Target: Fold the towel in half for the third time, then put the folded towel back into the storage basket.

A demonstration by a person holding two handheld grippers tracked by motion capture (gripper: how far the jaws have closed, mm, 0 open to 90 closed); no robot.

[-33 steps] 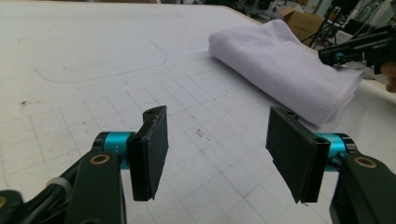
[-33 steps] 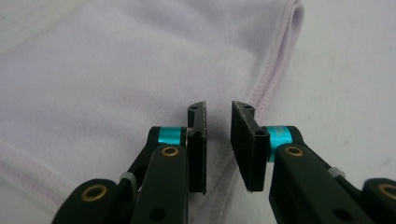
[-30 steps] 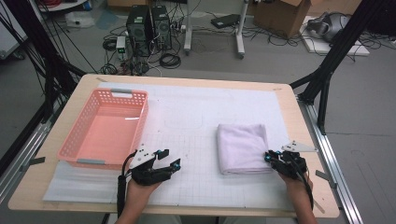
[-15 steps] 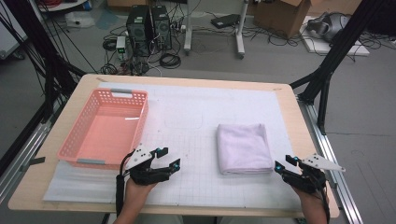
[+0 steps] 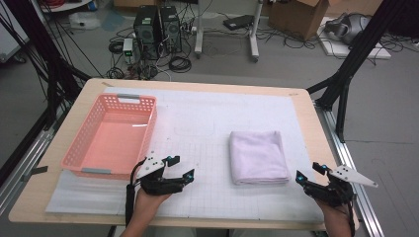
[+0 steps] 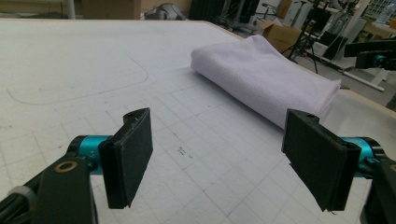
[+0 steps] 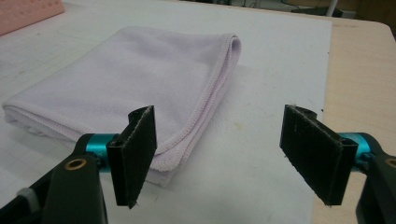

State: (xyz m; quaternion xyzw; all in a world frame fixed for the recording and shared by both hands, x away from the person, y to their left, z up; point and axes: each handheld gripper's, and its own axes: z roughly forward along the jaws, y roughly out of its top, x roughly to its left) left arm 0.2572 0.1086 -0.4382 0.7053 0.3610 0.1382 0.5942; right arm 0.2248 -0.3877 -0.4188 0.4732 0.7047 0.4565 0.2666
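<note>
Releasing folded towel | lies flat on mat, right of basket | right gripper jaws just opening, nothing between | left gripper spread, empty | advice: back away low without snagging hem

A pale wooden table with rounded corners sits on a grey floor, most of its top covered by a white gridded mat. Black metal frame legs rise at both sides of the table — slanted struts on the right, upright poles on the left. Beyond the far edge, two black computer towers stand on the floor amid tangled black cables. White stand legs cross behind them, and cardboard boxes rest farther back at the right. Lighting is even and soft — no hard shadows.
</note>
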